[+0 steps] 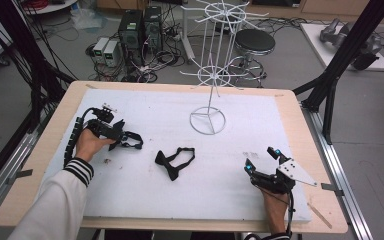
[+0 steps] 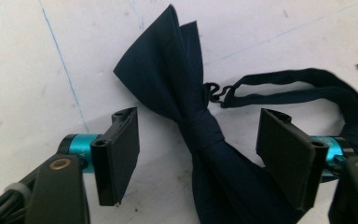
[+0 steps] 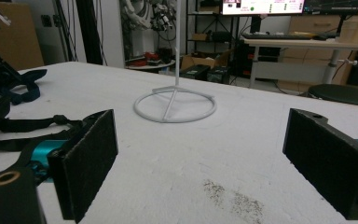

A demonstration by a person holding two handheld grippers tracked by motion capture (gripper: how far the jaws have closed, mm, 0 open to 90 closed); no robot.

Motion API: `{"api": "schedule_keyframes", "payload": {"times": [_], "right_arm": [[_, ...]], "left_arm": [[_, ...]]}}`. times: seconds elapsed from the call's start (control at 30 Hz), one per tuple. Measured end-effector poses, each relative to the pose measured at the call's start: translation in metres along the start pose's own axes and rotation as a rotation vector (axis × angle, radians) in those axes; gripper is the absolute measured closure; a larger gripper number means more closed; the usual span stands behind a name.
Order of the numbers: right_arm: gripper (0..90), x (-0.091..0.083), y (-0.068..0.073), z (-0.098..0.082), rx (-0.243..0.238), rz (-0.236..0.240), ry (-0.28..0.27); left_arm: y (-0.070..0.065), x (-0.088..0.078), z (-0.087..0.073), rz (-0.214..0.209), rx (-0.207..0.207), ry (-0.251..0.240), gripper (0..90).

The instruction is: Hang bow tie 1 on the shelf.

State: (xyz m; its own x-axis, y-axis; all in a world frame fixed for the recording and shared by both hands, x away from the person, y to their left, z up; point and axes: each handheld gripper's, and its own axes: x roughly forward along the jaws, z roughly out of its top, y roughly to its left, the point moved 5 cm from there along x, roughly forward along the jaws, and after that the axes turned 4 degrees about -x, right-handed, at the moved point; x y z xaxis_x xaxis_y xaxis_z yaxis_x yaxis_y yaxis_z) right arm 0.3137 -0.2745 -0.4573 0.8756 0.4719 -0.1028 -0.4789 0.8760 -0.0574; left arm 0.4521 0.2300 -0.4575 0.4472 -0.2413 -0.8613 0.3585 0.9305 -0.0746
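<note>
- Two bow ties lie on the white mat: one point(image 1: 174, 163) mid-table, well apart from both my hands, and another point(image 2: 200, 130) under my left gripper point(image 2: 198, 156), over at the mat's left side.
- Left gripper: jaws part open, straddling the knot of that dark bow tie; I judge the pads are not yet pressing on the cloth.
- Right gripper point(image 1: 263, 159): jaws spread wide, holding nothing, resting low on the mat near the front right, facing the white wire stand point(image 1: 208, 120).
- Risk one: if I close off-centre, the pads may catch only a wing of the tie, and the soft fabric could slip out on the lift.
- Risk two: the strap point(image 2: 303, 86) loops close to one jaw; pinching it along with the knot would leave the tie dangling crooked.
- Risk three: pressing too low could drag the pads on the mat.
</note>
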Motion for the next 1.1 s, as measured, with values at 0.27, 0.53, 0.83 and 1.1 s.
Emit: {"api": "schedule_keyframes", "payload": {"times": [0.27,0.53,0.83,1.1], "right_arm": [[9.5,0.000,0.000,0.000,0.005,0.001,0.001],[9.5,0.000,0.000,0.000,0.004,0.001,0.000],[9.5,0.000,0.000,0.000,0.004,0.000,0.000],[9.5,0.000,0.000,0.000,0.002,-0.001,-0.002]], "left_arm": [[0.000,0.005,-0.001,-0.009,-0.019,0.030,47.1],[-0.005,0.003,0.000,0.029,0.005,0.014,65.9],[-0.009,0.002,0.000,0.017,0.023,0.010,73.6],[-0.008,-0.001,0.001,0.011,0.020,-0.009,73.9]]}}
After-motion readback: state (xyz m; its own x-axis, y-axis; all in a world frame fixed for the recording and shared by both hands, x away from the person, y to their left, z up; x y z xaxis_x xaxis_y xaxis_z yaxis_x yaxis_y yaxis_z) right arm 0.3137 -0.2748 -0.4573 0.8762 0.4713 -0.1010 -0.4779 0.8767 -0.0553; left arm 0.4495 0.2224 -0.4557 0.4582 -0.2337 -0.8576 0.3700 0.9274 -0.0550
